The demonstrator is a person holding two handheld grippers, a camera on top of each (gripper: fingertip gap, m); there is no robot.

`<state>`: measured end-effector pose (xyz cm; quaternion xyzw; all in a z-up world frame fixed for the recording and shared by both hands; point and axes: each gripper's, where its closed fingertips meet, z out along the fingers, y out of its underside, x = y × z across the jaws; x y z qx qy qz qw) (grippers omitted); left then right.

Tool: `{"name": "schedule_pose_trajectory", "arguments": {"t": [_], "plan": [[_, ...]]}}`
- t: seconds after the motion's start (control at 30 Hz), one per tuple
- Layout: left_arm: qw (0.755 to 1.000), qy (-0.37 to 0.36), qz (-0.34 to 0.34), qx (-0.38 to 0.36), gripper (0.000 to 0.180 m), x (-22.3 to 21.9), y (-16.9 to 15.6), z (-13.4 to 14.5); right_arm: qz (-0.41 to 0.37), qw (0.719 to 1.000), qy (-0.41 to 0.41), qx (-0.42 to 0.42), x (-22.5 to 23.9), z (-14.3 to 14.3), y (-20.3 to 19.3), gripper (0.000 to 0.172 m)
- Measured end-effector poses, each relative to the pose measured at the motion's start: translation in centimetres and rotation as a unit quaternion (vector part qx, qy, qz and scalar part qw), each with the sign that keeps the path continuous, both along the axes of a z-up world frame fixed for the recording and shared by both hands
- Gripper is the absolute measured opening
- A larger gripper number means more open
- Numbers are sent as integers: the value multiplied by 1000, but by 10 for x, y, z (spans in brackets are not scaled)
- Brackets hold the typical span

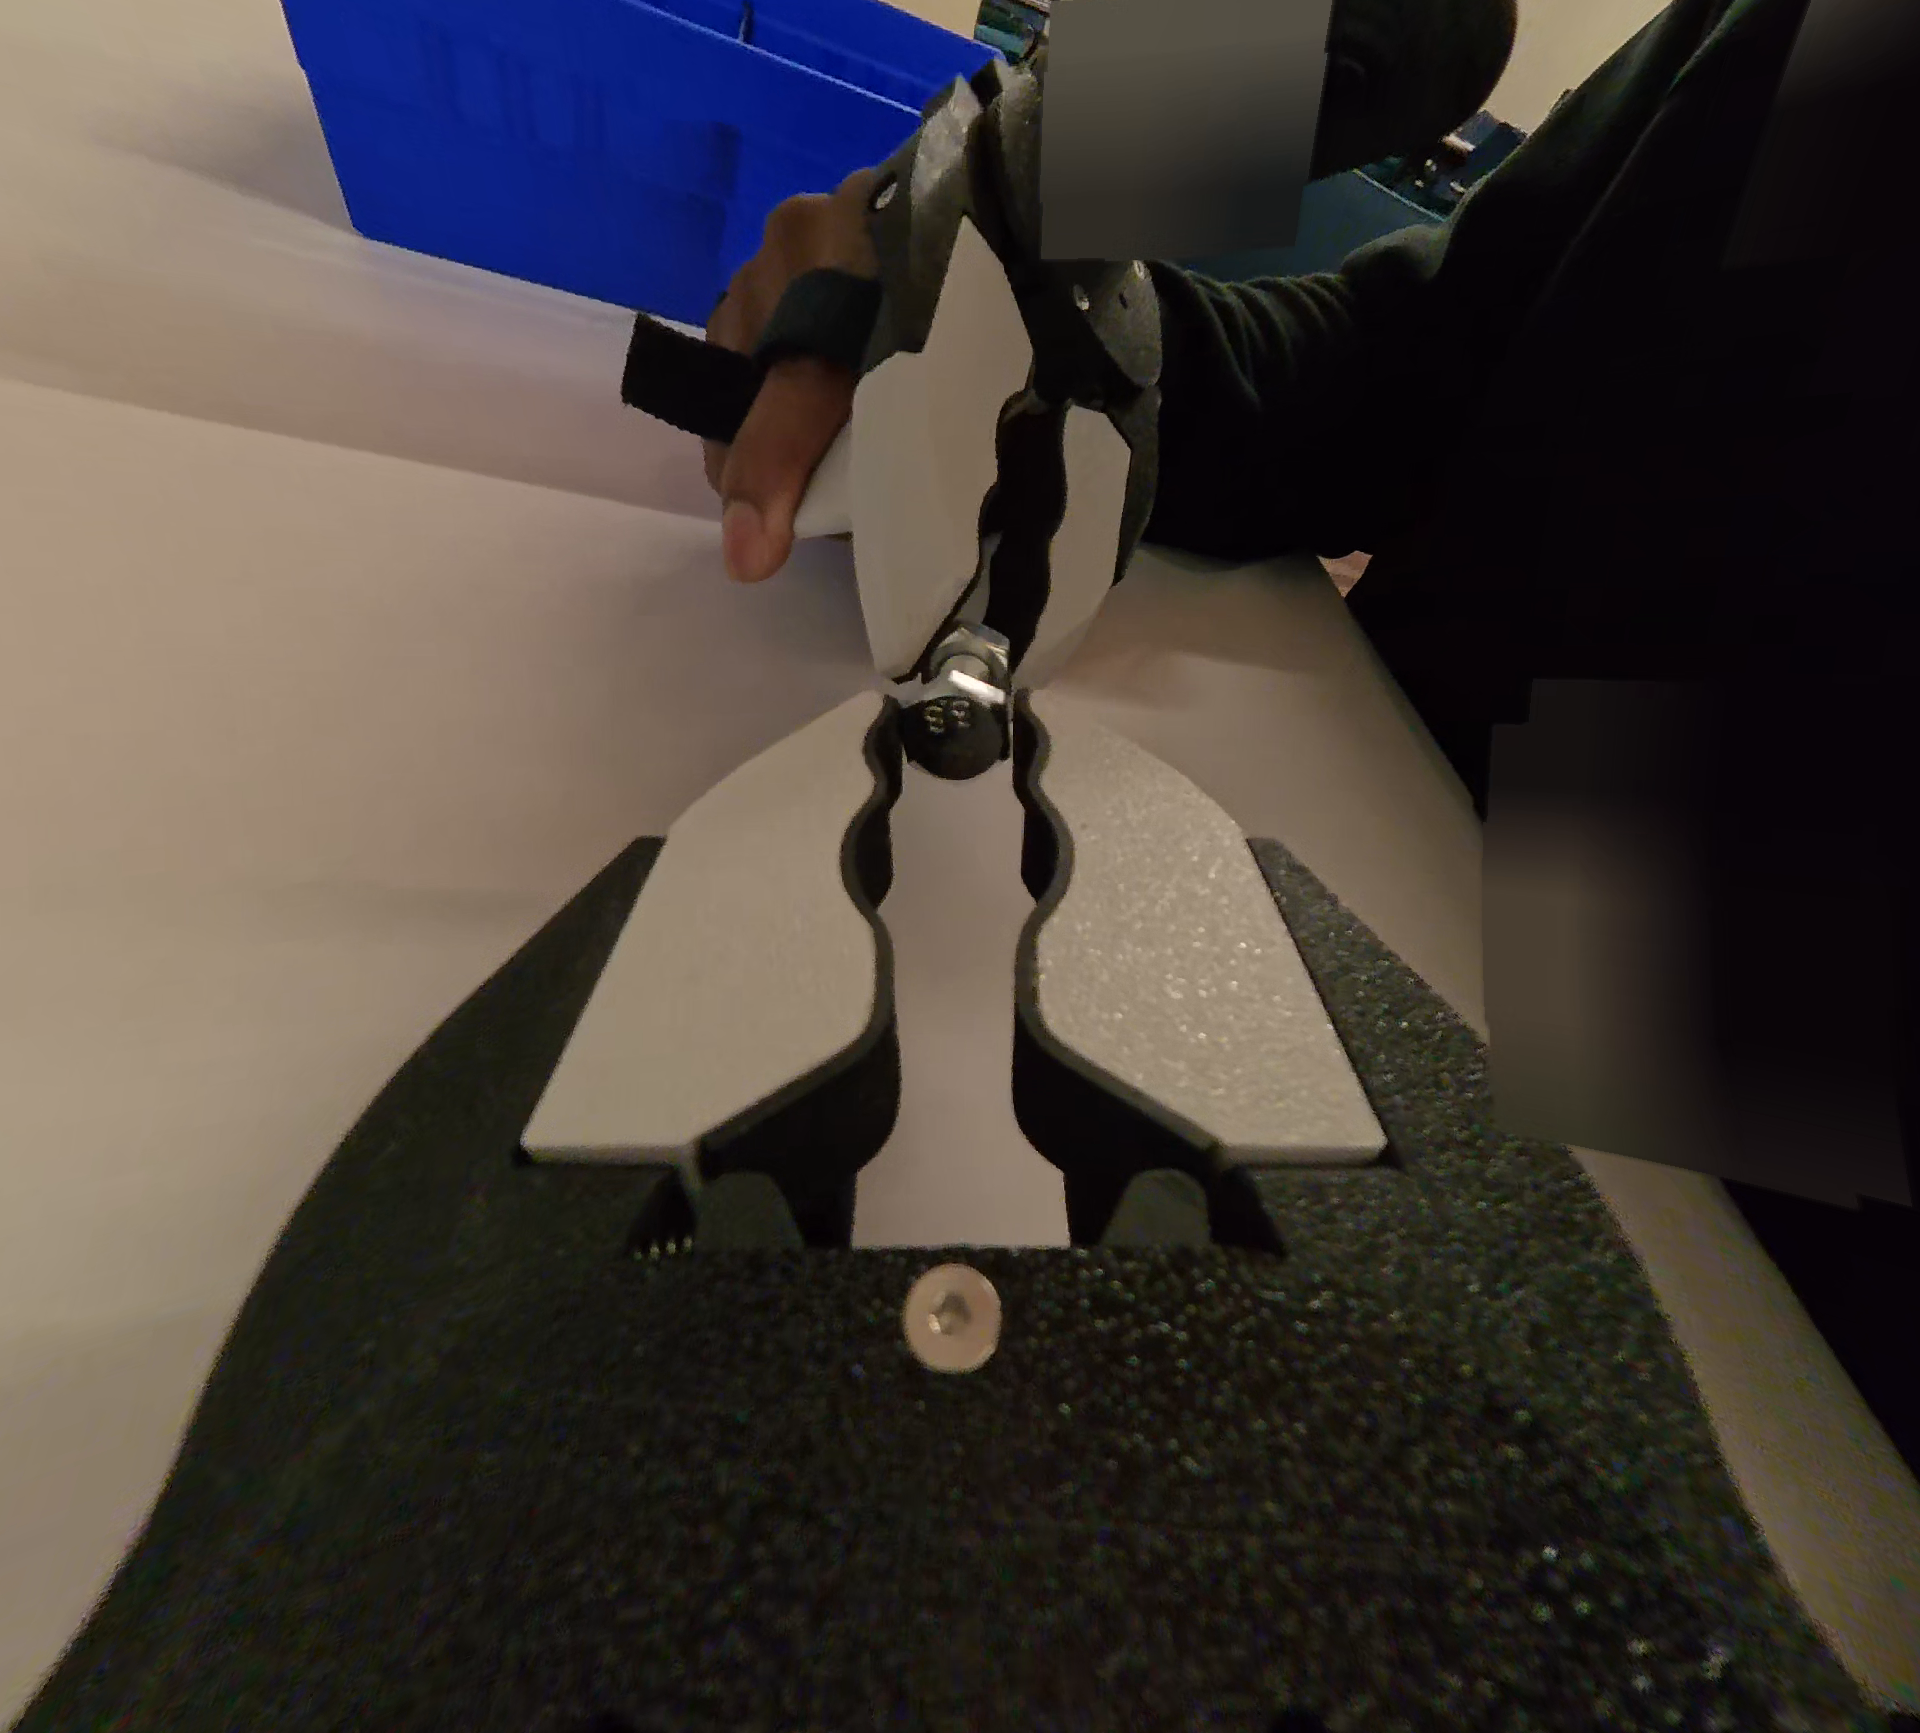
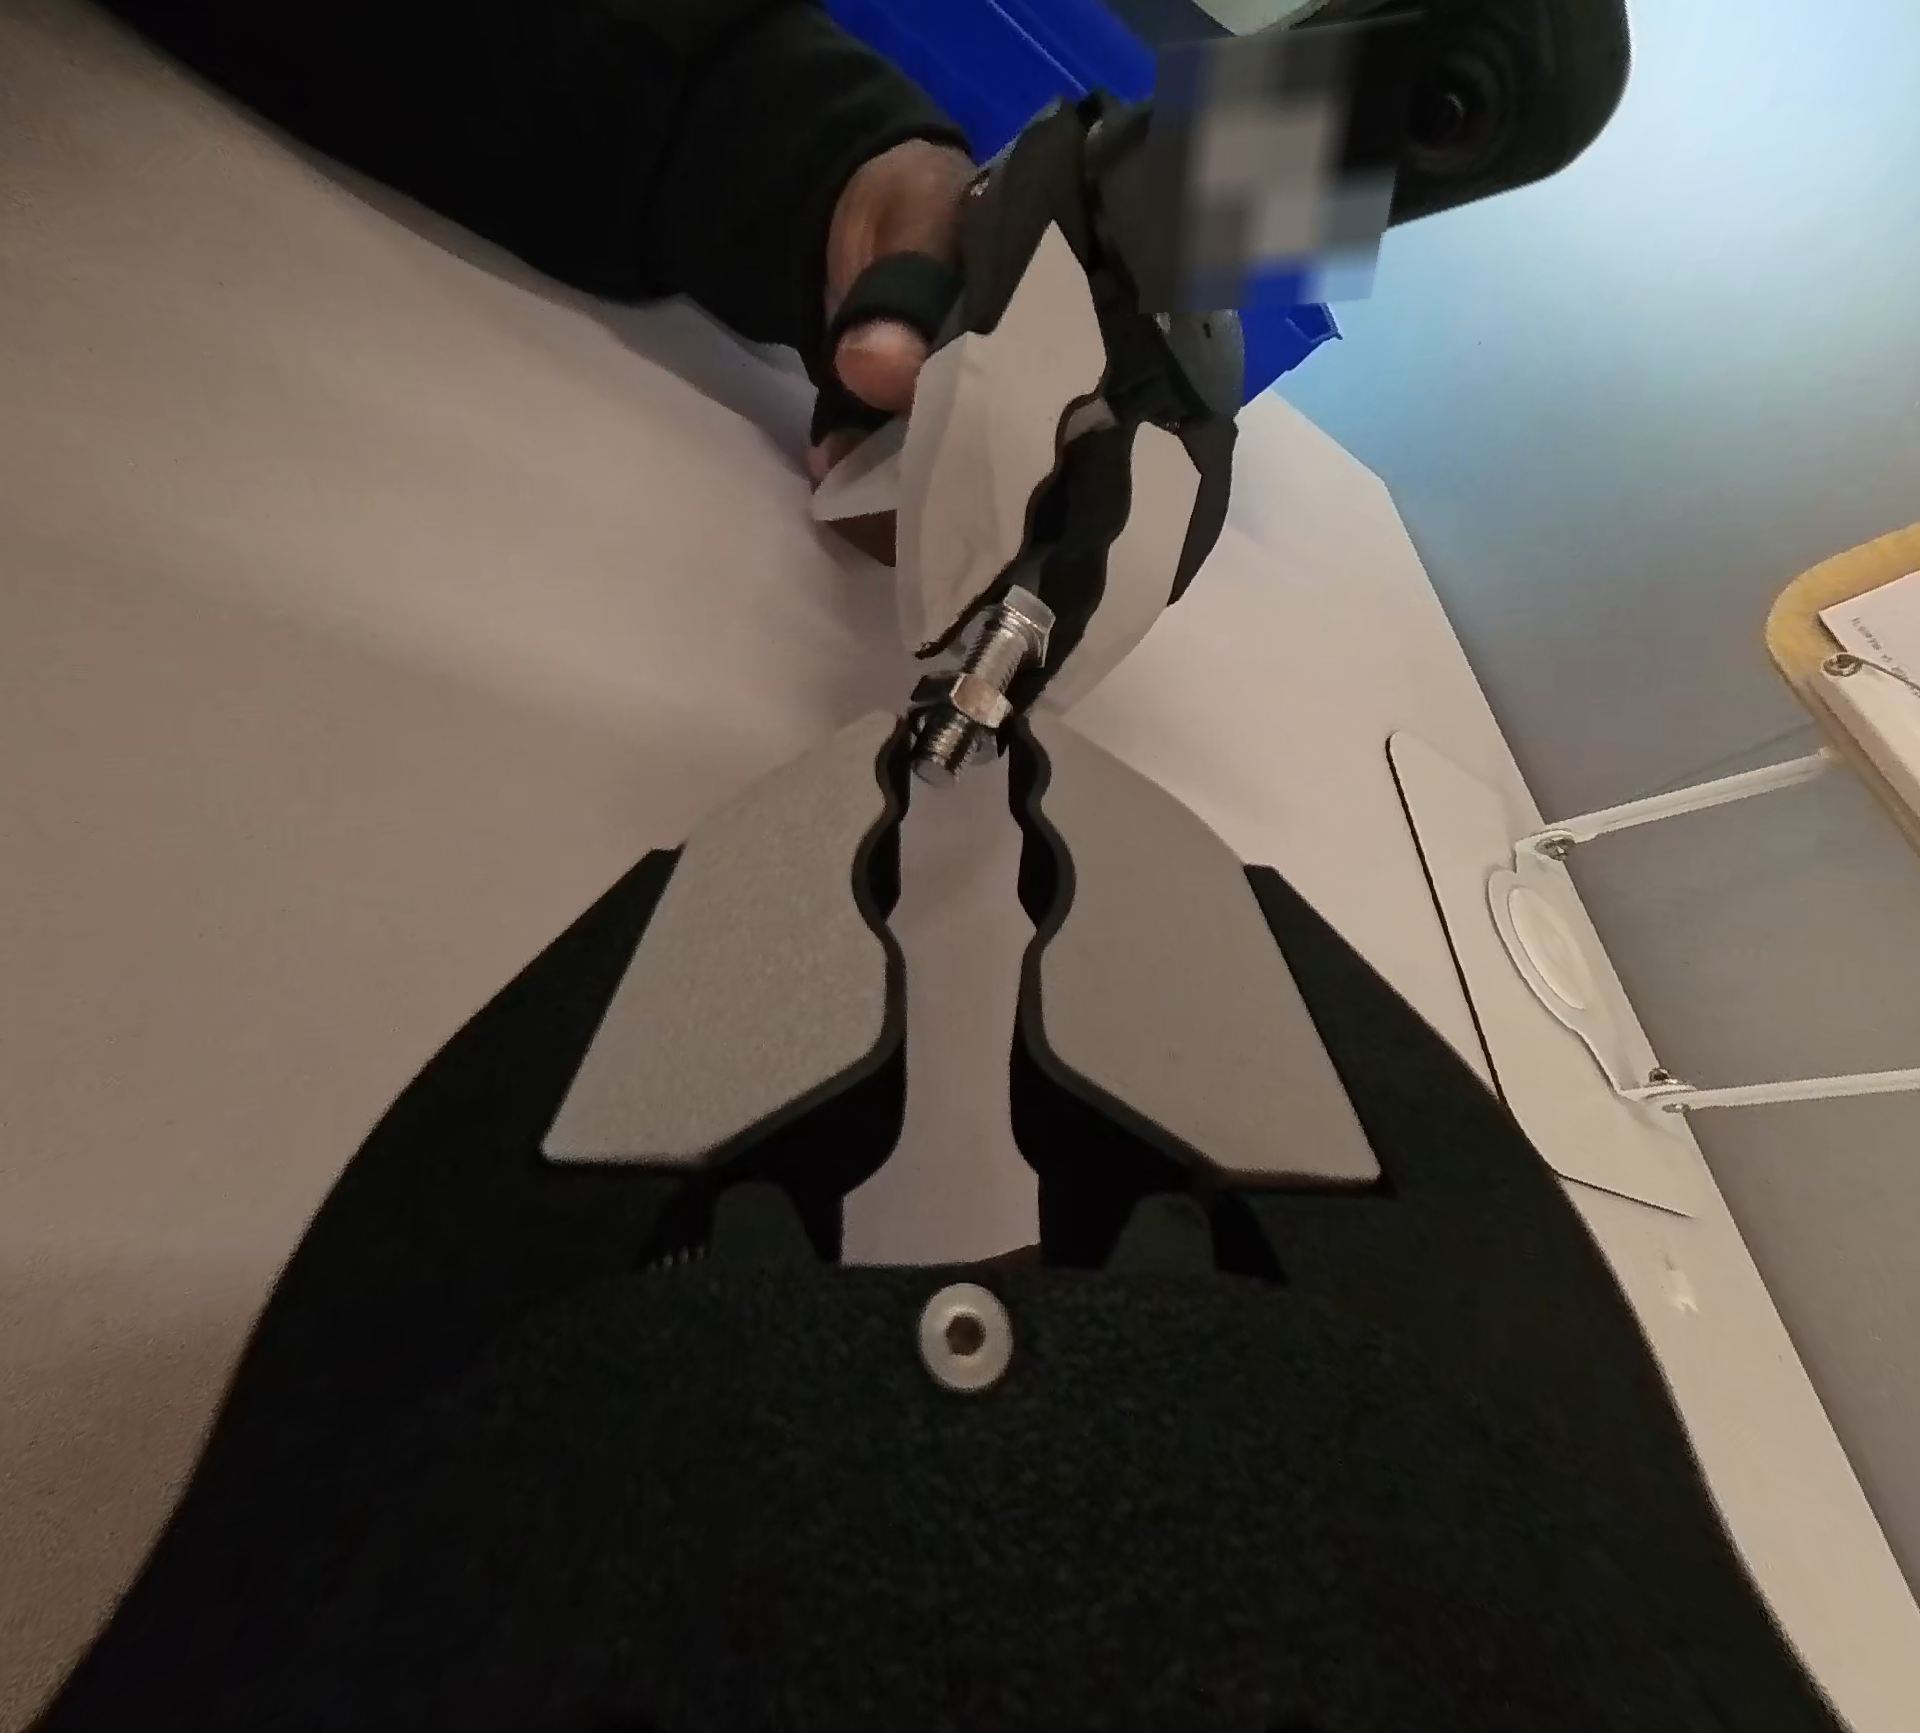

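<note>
A steel bolt with a hex nut on its thread spans the gap between my two grippers, which face each other tip to tip above a white table [image 1: 312,748]. My left gripper [image 1: 951,727] is shut on the bolt's dark head [image 1: 948,740]. In the right wrist view the left gripper [image 2: 1023,634] shows with the head [image 2: 1029,621] in its fingertips. My right gripper [image 2: 956,738] is shut on the nut [image 2: 979,701], and the threaded end [image 2: 940,753] pokes in between its fingers. In the left wrist view the right gripper [image 1: 966,655] holds the nut [image 1: 971,644].
A blue plastic bin [image 1: 540,52] stands on the table behind the grippers. The person's dark sleeve [image 1: 1351,395] lies along the table's right edge. A clipboard [image 2: 1860,675] and a white bracket plate [image 2: 1507,935] sit at the right in the right wrist view. My left and right fingertips are right by each other.
</note>
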<state>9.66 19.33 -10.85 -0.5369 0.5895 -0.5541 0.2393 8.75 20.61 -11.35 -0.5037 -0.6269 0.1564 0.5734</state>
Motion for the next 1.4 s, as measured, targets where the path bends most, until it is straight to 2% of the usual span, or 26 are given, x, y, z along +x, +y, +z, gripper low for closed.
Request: {"name": "schedule_pose_trajectory", "arguments": {"t": [0.4, 0.5, 0.57, 0.63, 0.77, 0.9, 1.03, 1.07, 1.13, 1.23, 1.33, 1.4], "plan": [[1000, 6, -1, -3, 18, 0, 0, -1, -3, 1000, -8, 6, 0, -2, 0, 18], [999, -8, 18, 27, 18, 3, 6, 1, -23, 1000, 7, -11, 2, -1, 6, 18], [997, -28, 44, 62, 18, 6, 15, 4, -29, 997, 43, -52, 4, 5, 8, 26], [990, -70, 73, 102, 18, 8, 23, 12, -24, 985, 104, -135, 6, 16, 10, 33], [971, -143, 109, 160, 18, 6, 29, 28, 11, 934, 209, -288, 9, 34, 9, 36], [965, -168, 108, 168, 17, 3, 27, 33, 19, 904, 240, -353, 9, 36, 11, 36], [966, -166, 95, 175, 17, 4, 23, 31, 23, 898, 237, -371, 4, 33, 9, 35], [967, -163, 90, 177, 17, 4, 22, 30, 22, 900, 235, -366, 3, 33, 9, 33], [969, -154, 78, 178, 17, 4, 18, 27, 18, 910, 232, -343, 3, 33, 9, 19], [981, -125, 67, 135, 17, 6, 17, 23, 2, 949, 191, -251, 4, 28, 10, 17], [994, -74, 54, 51, 17, 6, 15, 16, -24, 992, 112, -57, 4, 19, 10, 17], [997, -49, 54, -14, 17, 6, 17, 13, -49, 992, 41, 107, 5, 17, 14, 17]]}}
